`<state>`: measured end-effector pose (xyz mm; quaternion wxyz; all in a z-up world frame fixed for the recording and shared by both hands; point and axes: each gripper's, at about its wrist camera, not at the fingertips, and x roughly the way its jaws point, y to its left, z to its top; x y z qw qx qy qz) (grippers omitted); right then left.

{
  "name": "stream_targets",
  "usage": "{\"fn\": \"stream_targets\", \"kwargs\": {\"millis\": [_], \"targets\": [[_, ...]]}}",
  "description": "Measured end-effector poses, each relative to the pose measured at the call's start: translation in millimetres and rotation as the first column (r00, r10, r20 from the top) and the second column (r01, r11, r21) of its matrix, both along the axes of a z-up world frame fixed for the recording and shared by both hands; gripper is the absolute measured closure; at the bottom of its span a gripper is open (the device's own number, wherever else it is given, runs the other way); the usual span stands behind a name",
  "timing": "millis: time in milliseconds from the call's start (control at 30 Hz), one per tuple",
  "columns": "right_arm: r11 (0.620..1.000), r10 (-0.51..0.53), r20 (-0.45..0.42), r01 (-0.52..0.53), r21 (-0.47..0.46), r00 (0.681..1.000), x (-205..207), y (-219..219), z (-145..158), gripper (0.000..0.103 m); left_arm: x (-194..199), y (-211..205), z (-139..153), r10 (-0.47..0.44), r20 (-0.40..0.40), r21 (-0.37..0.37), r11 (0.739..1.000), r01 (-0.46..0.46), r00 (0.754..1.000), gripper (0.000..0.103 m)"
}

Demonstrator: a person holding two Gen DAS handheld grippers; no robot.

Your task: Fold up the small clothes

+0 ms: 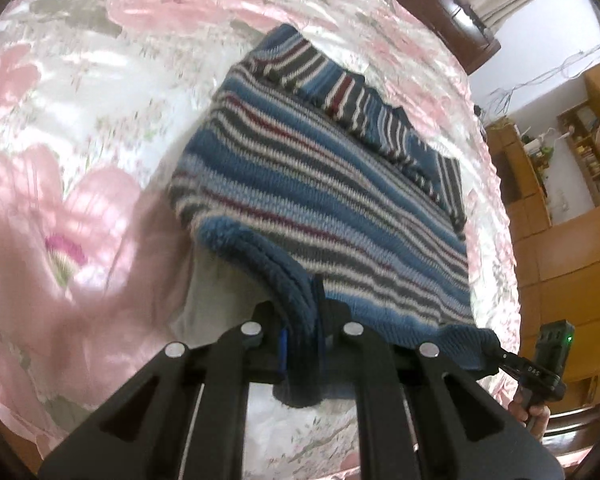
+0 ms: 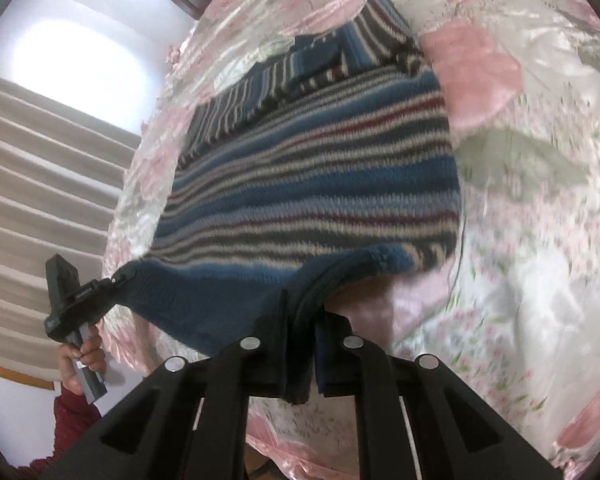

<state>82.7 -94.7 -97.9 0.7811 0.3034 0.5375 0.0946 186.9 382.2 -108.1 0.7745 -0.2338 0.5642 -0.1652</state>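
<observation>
A small knitted sweater (image 1: 320, 184) (image 2: 320, 184), striped blue, grey, white and maroon, lies on a pink floral bedspread (image 1: 80, 100), its sleeves folded across the far end. Its plain blue hem is raised off the bed at the near end. My left gripper (image 1: 302, 320) is shut on one hem corner, with fabric bunched between the fingers. In the right wrist view that same gripper (image 2: 118, 276) pinches the left corner. My right gripper (image 2: 306, 320) is shut on the other hem corner and shows in the left wrist view at the far right (image 1: 498, 354).
The shiny bedspread (image 2: 520, 240) runs well beyond the sweater on all sides. A dark wooden bed frame (image 1: 460, 12) lies at the far edge. Wooden shelves (image 1: 592, 148) stand to the right and a curtain (image 2: 40, 180) hangs at left. A hand (image 2: 84, 356) with a red sleeve (image 2: 72, 420) holds the left gripper.
</observation>
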Motion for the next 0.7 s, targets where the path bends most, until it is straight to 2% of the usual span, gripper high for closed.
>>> {"fn": "stream_targets", "kwargs": {"millis": [233,467,700], "targets": [[0.999,-0.034,-0.014,0.034,0.026,0.999,39,-20,4,0.093,40,1,-6,0.043,-0.011,-0.031,0.999,-0.043,0.999,0.095],[0.991,-0.081,-0.088,0.09,0.101,0.993,90,-47,-25,0.093,87,-12,-29,0.072,-0.048,-0.024,0.997,-0.074,0.996,0.095],[0.99,-0.079,-0.149,0.095,0.1,0.986,130,-60,-54,0.092,128,-25,-62,0.08,-0.095,0.017,0.997,-0.078,0.992,0.094]]}}
